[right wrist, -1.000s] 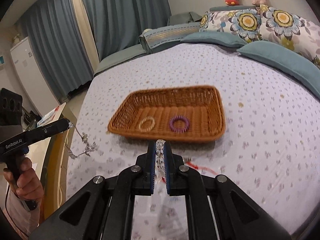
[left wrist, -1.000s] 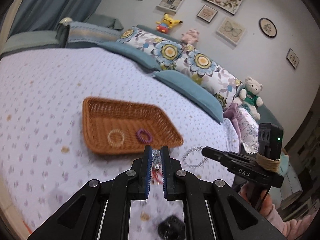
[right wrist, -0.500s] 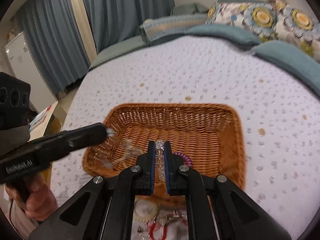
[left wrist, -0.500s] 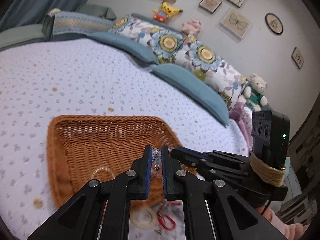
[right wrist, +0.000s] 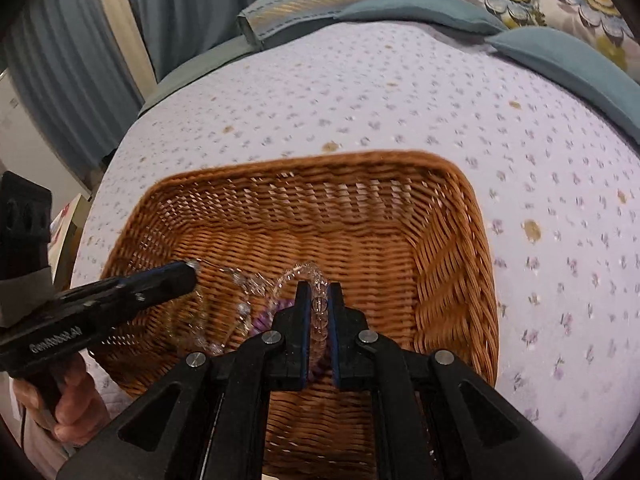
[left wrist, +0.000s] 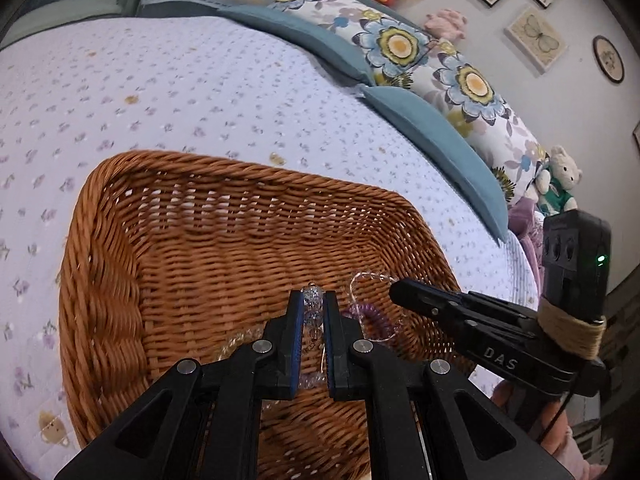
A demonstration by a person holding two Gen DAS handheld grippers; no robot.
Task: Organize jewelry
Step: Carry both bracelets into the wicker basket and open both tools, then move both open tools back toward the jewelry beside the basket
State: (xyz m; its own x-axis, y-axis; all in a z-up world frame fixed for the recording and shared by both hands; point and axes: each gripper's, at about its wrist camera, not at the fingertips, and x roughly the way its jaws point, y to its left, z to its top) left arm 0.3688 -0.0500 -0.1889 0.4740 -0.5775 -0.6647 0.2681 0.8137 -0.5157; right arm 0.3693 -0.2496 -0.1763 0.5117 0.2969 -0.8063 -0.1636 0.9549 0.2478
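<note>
Both grippers hang over a brown wicker basket (left wrist: 104,248) (right wrist: 452,208) on the bed. My left gripper (left wrist: 312,305) is shut on a clear crystal necklace (left wrist: 312,312); its strand dangles into the basket in the right wrist view (right wrist: 240,308). My right gripper (right wrist: 319,292) is shut on a clear bead bracelet (right wrist: 319,316), whose loop (left wrist: 370,280) shows at its tip (left wrist: 396,292) in the left wrist view. A purple coil hair tie (left wrist: 366,314) (right wrist: 260,322) and a pale yellowish ring (left wrist: 236,344) lie in the basket below.
The basket sits on a lilac flowered bedspread (left wrist: 180,92). Blue and floral pillows (left wrist: 432,64) and a teddy bear (left wrist: 558,184) line the far side. Blue curtains (right wrist: 80,52) hang beyond the bed's left edge.
Both grippers have moved forward from the bed in front of the basket to over its inside, each still holding its piece. The red item and ring on the bedspread have left view.
</note>
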